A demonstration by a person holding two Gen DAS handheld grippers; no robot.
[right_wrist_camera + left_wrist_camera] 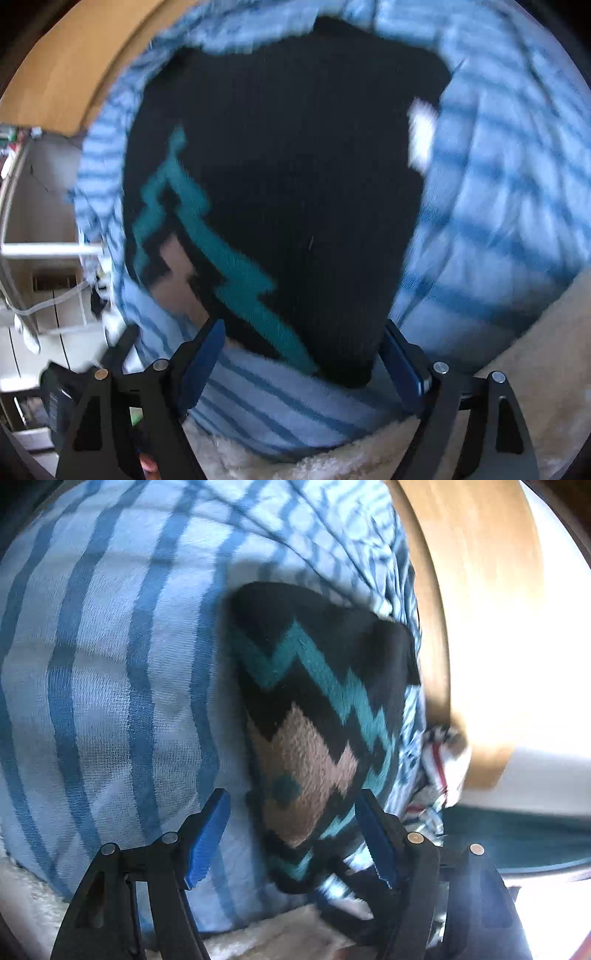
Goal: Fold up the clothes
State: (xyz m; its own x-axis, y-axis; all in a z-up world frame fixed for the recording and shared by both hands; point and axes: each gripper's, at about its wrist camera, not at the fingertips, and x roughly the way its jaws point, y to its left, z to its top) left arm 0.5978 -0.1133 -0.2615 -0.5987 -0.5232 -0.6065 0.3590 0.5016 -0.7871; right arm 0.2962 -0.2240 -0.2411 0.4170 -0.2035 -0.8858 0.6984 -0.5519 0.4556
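In the left wrist view, the blue striped cloth [110, 664] fills the left side and spreads under everything, with a pale fleecy cover [280, 938] showing at the bottom edge. On the cloth lies the folded black knit garment with a teal zigzag and a tan patch [314, 716]; its long axis runs from the upper part of the view down toward the left tongs [295, 838], and its near end reaches between the two blue pads. The left tongs stand wide open: the left pad is clear of the knit, and the right pad [376, 838] is at its edge without visibly pressing. Further right is a wooden board [480, 609], with bright light beyond. In the right wrist view, the same board [74, 62] and some room clutter are at the left, then the garment [295, 184] fills the middle, mostly its black side, narrowing toward the right tongs [303, 362]. Its tip lies between the open pads, which do not squeeze it. Both tongs point downward at the garment from near its ends, so neither hand is clearly nearer. The garment seems already folded and released; the next move probably calls for pulling both tongs straight back without catching the knit.
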